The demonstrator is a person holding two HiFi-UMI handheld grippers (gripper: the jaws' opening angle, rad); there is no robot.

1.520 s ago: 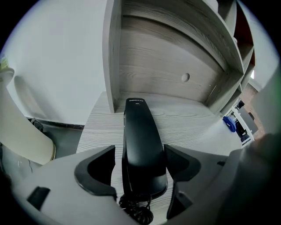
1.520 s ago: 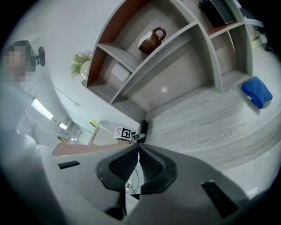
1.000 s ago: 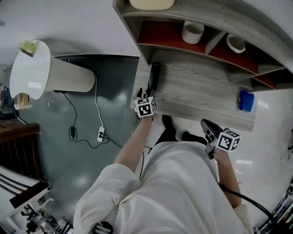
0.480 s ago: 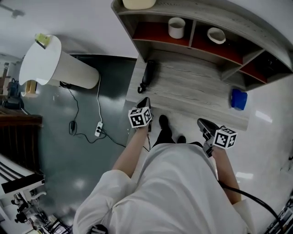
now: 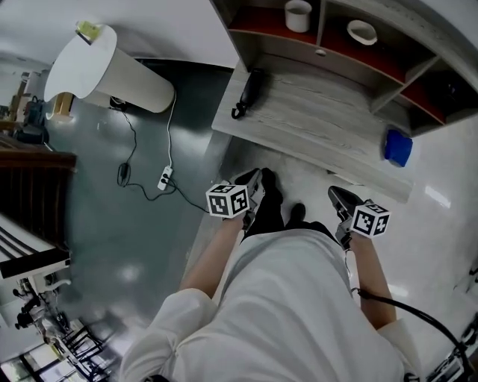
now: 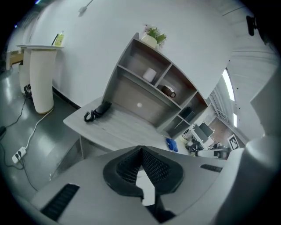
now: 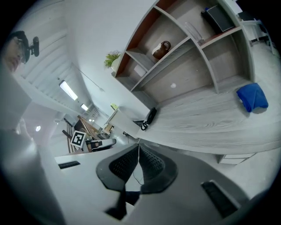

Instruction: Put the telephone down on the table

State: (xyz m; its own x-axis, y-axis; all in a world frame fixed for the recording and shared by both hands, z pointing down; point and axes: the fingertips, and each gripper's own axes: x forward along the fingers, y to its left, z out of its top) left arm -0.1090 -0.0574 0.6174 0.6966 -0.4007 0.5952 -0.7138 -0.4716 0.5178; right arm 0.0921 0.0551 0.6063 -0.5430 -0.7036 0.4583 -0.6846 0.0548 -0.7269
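Note:
The black telephone (image 5: pixel 250 91) lies on the left end of the grey wooden table (image 5: pixel 321 127), its coiled cord curled at the near end. It also shows as the telephone (image 6: pixel 99 110) in the left gripper view and the telephone (image 7: pixel 149 117) in the right gripper view. My left gripper (image 5: pixel 256 177) hangs off the table's front edge, above the floor, shut with nothing in it; its jaws meet at the left gripper (image 6: pixel 141 149). My right gripper (image 5: pixel 340 198) is level with it to the right, also shut and empty, as the right gripper (image 7: pixel 138 145) shows.
A shelf unit at the table's back holds a white cup (image 5: pixel 297 15) and a bowl (image 5: pixel 362 32). A blue object (image 5: pixel 398 147) sits at the table's right end. A white round stand (image 5: pixel 112 71) and a power strip (image 5: pixel 163 179) with its cable are on the floor to the left.
The left gripper has left the telephone on the table and drawn back past the front edge, its jaws now shut. The person has stepped back, so the table lies farther off.

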